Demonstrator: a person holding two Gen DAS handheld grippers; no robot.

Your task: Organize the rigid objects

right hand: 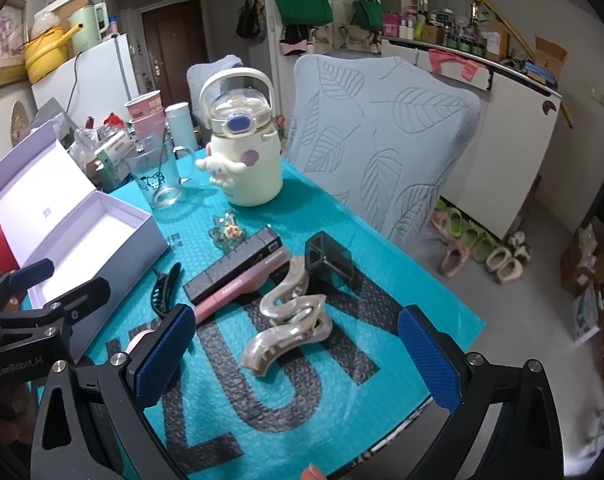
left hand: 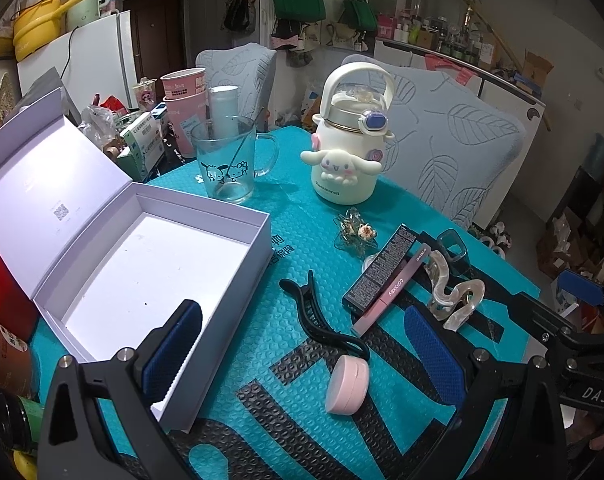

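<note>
On the teal bubble mat (left hand: pixel 286 208), my left gripper (left hand: pixel 302 356) is open over a pink round compact (left hand: pixel 348 384) and a black hair clip (left hand: pixel 322 316); its left finger overlaps the front wall of an open white box (left hand: pixel 142 272). My right gripper (right hand: pixel 298 360) is open and empty, just short of a wavy translucent clip (right hand: pixel 290 320). Beyond that lie a pink tube (right hand: pixel 238 288), a long black box (right hand: pixel 232 268), a dark square clip (right hand: pixel 328 260) and a star-shaped clip (right hand: pixel 226 232).
A glass mug (left hand: pixel 226 160) and a cream cartoon bottle (left hand: pixel 346 152) stand at the back of the mat. Cups, cartons and clutter crowd the far left. Two leaf-patterned chair backs (right hand: pixel 382 140) stand behind the table. The mat's right edge (right hand: pixel 462 312) drops to the floor.
</note>
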